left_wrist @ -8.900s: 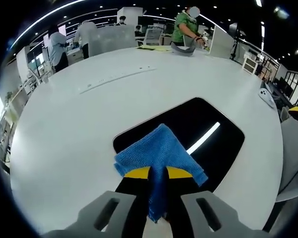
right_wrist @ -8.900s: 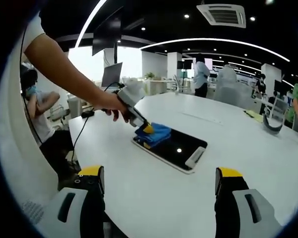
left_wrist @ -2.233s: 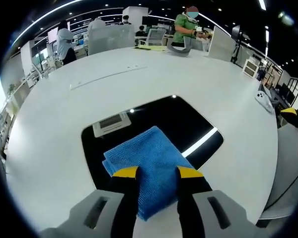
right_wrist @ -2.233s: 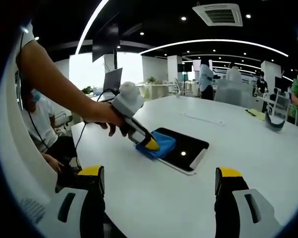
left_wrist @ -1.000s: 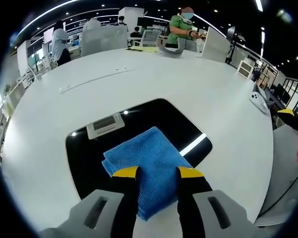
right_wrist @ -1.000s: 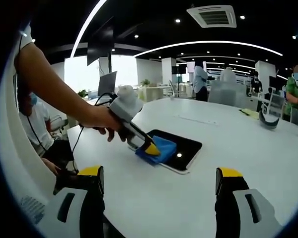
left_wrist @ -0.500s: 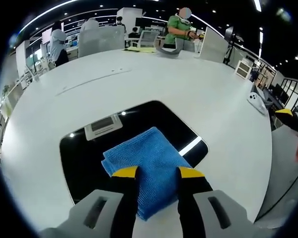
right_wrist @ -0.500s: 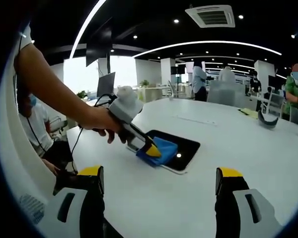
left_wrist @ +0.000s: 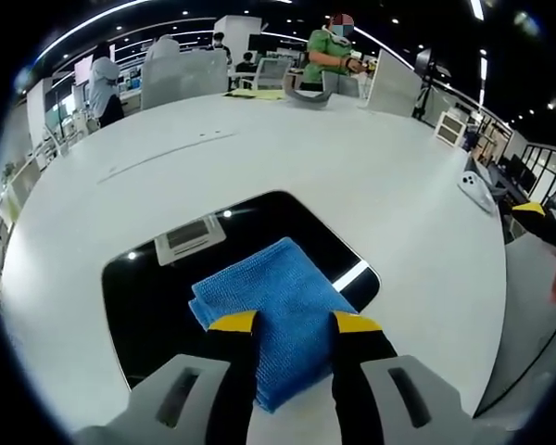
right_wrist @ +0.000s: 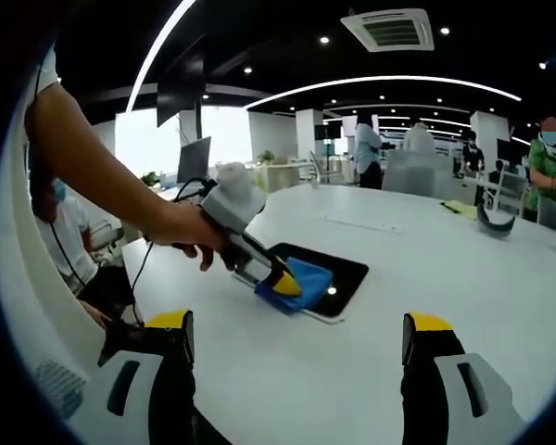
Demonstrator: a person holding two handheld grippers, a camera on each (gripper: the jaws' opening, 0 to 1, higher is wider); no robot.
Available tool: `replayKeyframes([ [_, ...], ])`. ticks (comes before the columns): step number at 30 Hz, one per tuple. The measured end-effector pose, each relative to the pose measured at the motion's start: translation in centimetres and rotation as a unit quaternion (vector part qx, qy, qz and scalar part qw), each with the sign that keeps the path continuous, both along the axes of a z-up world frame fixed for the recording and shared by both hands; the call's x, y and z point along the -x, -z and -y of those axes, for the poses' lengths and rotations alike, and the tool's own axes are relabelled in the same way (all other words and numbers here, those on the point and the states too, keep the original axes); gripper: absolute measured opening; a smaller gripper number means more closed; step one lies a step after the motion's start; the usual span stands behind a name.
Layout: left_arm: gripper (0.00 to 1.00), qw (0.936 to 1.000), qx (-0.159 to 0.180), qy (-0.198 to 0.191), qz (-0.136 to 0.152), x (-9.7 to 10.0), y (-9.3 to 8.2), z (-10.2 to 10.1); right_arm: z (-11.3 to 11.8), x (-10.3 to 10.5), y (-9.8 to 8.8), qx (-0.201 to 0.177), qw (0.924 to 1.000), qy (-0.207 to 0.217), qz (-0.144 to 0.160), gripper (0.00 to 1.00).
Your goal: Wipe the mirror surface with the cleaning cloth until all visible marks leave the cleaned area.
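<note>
Blue cleaning cloth (left_wrist: 280, 315) lies pinned on the dark mirror (left_wrist: 167, 297), the left hand-held gripper (left_wrist: 292, 323) narrowly parted with yellow tips gripping its near edge. The mirror's long axis runs lower-left to upper-right on the white bench (left_wrist: 352, 176).

In the right gripper view, a hand (right_wrist: 181, 232) angles that gripper down onto the cloth; the right hand-held gripper (right_wrist: 296, 338) hovers wide open, empty.

Blue cloth (left_wrist: 280, 306); black-reflecting mirror (left_wrist: 157, 306); white table (left_wrist: 352, 176); yellow-tipped tool (left_wrist: 292, 324).

Left tool (left_wrist: 292, 324) pressed down, right tool (right_wrist: 296, 338) spread wide.
</note>
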State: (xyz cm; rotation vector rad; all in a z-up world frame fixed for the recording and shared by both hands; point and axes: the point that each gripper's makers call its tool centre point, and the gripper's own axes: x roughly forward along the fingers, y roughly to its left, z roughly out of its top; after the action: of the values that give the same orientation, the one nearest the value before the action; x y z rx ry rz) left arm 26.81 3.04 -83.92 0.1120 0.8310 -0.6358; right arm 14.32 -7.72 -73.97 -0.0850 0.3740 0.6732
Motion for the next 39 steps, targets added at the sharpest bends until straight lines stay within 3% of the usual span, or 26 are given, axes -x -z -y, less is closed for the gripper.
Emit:
replayKeyframes([
  [39, 0.27, 0.9999, 0.011, 0.011, -0.004, 0.0, 0.0, 2.8, 1.7, 0.3, 0.1, -0.002, 0.9997, 0.022, -0.002, 0.93],
])
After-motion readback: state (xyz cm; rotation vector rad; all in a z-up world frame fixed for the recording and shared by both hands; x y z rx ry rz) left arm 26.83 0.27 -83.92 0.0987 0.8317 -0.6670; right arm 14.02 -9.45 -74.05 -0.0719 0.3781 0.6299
